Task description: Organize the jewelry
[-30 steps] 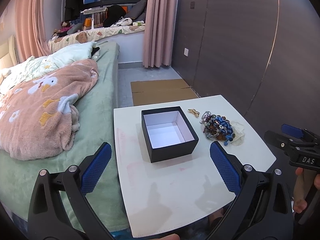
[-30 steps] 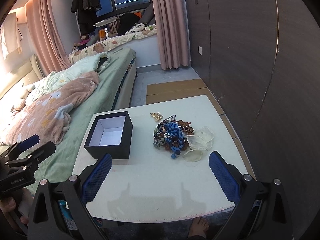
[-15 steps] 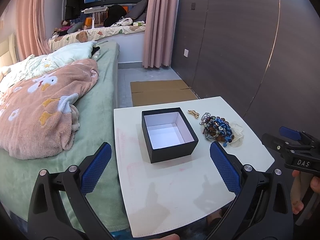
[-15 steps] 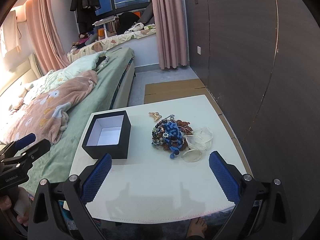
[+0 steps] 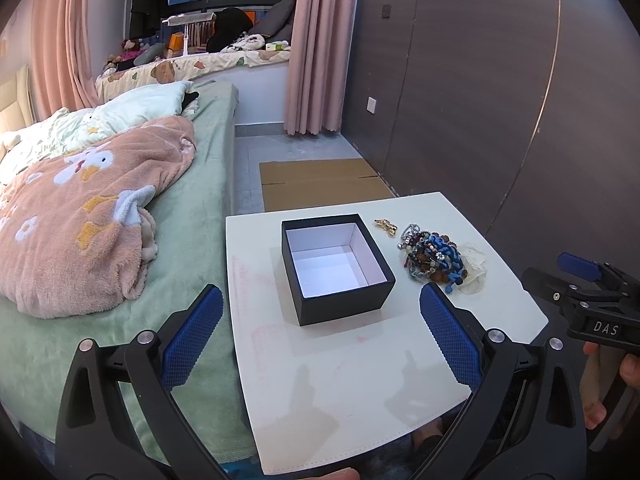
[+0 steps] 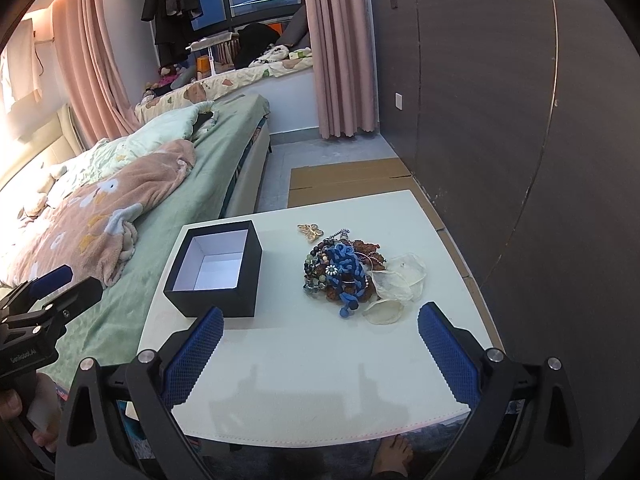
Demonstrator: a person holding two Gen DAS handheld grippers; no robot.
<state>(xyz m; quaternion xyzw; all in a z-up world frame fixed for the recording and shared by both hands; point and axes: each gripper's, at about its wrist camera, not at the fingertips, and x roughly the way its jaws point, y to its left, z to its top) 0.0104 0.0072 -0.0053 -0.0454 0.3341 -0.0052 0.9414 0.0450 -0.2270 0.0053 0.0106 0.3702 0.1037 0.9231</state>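
An open black box (image 5: 336,264) with a white empty inside stands on the small white table (image 5: 352,376); it also shows in the right wrist view (image 6: 216,268). To its right lies a tangled pile of beaded jewelry (image 5: 434,258) with a blue chain, beside clear plastic bags (image 6: 400,280); the pile shows in the right wrist view too (image 6: 340,272). A small gold brooch (image 5: 385,225) lies apart behind the pile. My left gripper (image 5: 320,332) is open and empty, held before the box. My right gripper (image 6: 318,350) is open and empty, held before the pile.
A bed (image 5: 192,216) with a green sheet and a pink blanket (image 5: 80,220) stands against the table's left side. A dark panelled wall (image 5: 500,100) runs along the right. Flat cardboard (image 5: 320,180) lies on the floor behind the table.
Both grippers have drawn slightly back and shifted, so the table sits a little farther off. Both stay open. Nothing on the table has moved.
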